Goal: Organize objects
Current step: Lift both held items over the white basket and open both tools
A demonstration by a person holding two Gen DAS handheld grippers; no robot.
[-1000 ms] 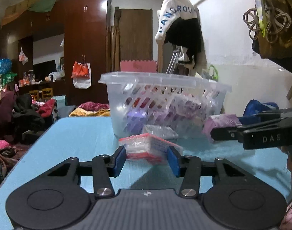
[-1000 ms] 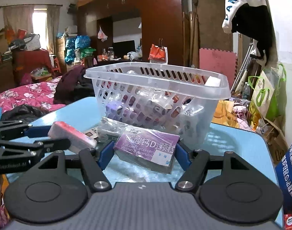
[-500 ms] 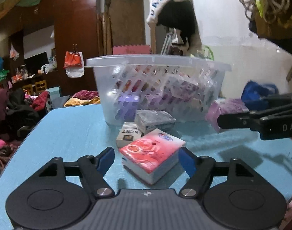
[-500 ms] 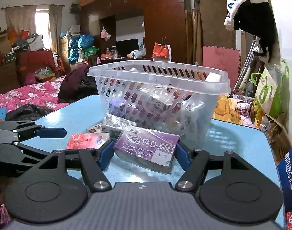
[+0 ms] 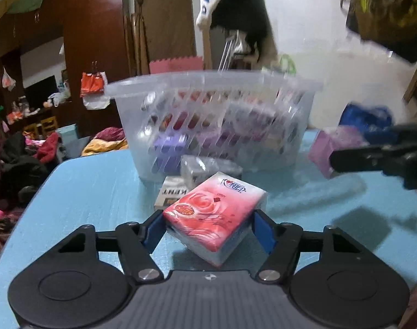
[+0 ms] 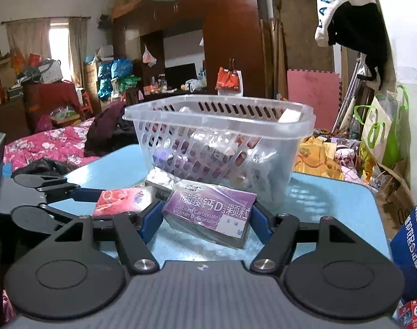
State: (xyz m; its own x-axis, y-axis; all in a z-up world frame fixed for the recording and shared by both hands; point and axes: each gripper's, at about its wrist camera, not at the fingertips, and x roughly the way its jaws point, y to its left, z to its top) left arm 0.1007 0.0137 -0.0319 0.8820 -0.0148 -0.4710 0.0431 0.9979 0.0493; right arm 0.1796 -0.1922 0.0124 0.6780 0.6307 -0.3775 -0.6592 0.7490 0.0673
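Observation:
My left gripper [image 5: 208, 226] is shut on a red rose-print tissue pack [image 5: 215, 213] and holds it tilted just above the blue table [image 5: 99, 192]. The pack also shows in the right wrist view [image 6: 120, 201]. My right gripper [image 6: 208, 219] is shut on a purple calcium-carbonate medicine box [image 6: 211, 213], which appears at the right in the left wrist view [image 5: 331, 145]. A clear perforated plastic basket [image 5: 214, 115] with several items inside stands behind both, also seen in the right wrist view [image 6: 219, 137].
A white KENT cigarette pack [image 5: 171, 192] and a clear-wrapped grey packet [image 5: 205, 168] lie on the table in front of the basket. A blue bag [image 6: 411, 235] stands at the table's right edge. Cluttered room beyond the table.
My left gripper opened, dropped lower and has closed again on the tissue pack, now tilted and nearer the table. The right gripper has kept its hold on the medicine box.

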